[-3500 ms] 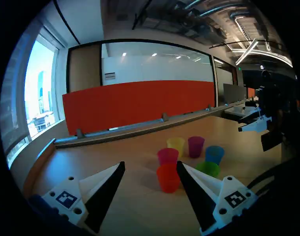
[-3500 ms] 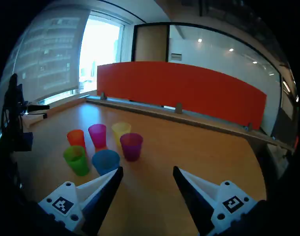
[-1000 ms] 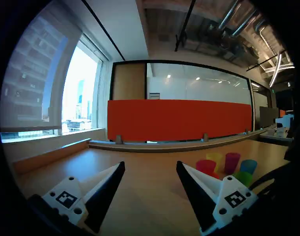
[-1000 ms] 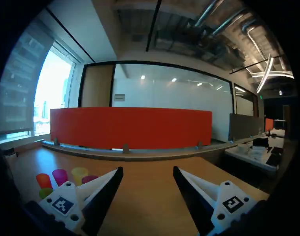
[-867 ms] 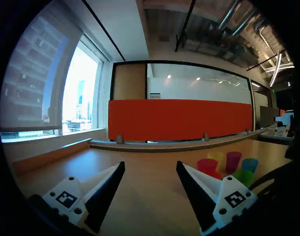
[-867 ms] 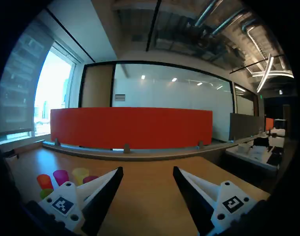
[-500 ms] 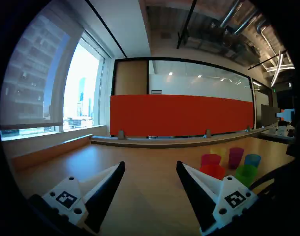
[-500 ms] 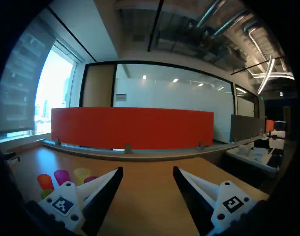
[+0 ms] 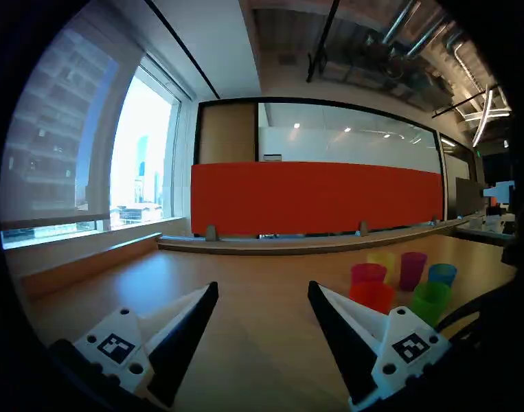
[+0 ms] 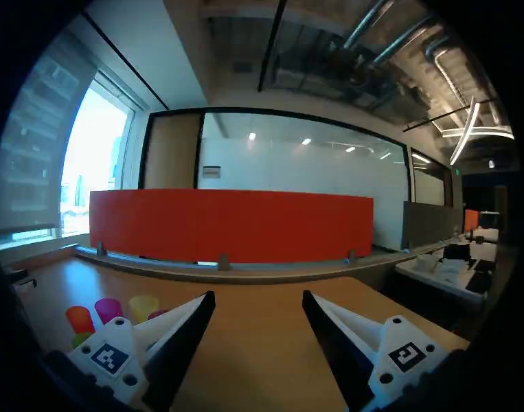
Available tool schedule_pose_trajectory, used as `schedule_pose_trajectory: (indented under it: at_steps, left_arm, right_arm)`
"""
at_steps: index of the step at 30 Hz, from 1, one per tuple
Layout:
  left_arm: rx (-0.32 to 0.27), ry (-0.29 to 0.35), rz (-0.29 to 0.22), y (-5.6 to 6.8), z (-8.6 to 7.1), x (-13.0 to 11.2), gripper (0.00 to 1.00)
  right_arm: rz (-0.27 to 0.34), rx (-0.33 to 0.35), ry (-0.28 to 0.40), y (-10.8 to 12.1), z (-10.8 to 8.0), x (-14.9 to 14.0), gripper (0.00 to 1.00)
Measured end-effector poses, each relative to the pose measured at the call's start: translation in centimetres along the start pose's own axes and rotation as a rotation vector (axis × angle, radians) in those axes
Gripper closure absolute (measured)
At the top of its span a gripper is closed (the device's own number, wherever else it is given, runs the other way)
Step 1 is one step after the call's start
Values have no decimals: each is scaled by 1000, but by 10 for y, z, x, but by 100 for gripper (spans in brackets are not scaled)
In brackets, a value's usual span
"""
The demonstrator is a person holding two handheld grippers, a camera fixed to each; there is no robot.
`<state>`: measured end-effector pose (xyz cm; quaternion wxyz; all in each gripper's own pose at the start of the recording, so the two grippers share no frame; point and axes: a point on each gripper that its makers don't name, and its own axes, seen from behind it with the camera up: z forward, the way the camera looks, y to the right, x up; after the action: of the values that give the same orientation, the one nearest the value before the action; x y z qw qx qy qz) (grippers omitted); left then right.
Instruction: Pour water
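Observation:
Several coloured plastic cups stand grouped on the wooden table (image 9: 262, 288). The left gripper view has them at the right: an orange cup (image 9: 372, 296), a pink cup (image 9: 368, 272), a yellow cup (image 9: 381, 259), a purple cup (image 9: 413, 269), a blue cup (image 9: 442, 274) and a green cup (image 9: 430, 302). My left gripper (image 9: 262, 309) is open and empty, to the left of the cups. In the right gripper view the orange cup (image 10: 80, 319), pink cup (image 10: 108, 310) and yellow cup (image 10: 143, 307) sit low at the left, partly behind my left finger. My right gripper (image 10: 256, 316) is open, empty.
An orange divider panel (image 9: 316, 198) runs along the table's far edge. Large windows (image 9: 134, 172) fill the left wall. Other desks with clutter (image 10: 443, 271) lie to the right beyond the table's edge.
Since 3.5 s ago both grippers dropped low and levelled out, so the cups slid to the side. In the last second the left gripper view tipped slightly down; the cups show more fully.

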<state>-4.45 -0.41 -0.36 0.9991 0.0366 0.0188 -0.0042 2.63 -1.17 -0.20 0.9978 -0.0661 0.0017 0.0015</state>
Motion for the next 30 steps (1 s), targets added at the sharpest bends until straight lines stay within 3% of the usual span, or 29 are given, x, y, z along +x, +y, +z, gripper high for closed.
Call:
schedule_pose_trajectory:
  at_steps: [17, 30]
  left_arm:
    - [2, -7, 2, -1, 0, 1, 3]
    - [3, -7, 2, -2, -1, 1, 3]
  right_arm:
    - [0, 9, 6, 0, -5, 1, 2]
    - [-72, 26, 35, -3, -13, -8, 2]
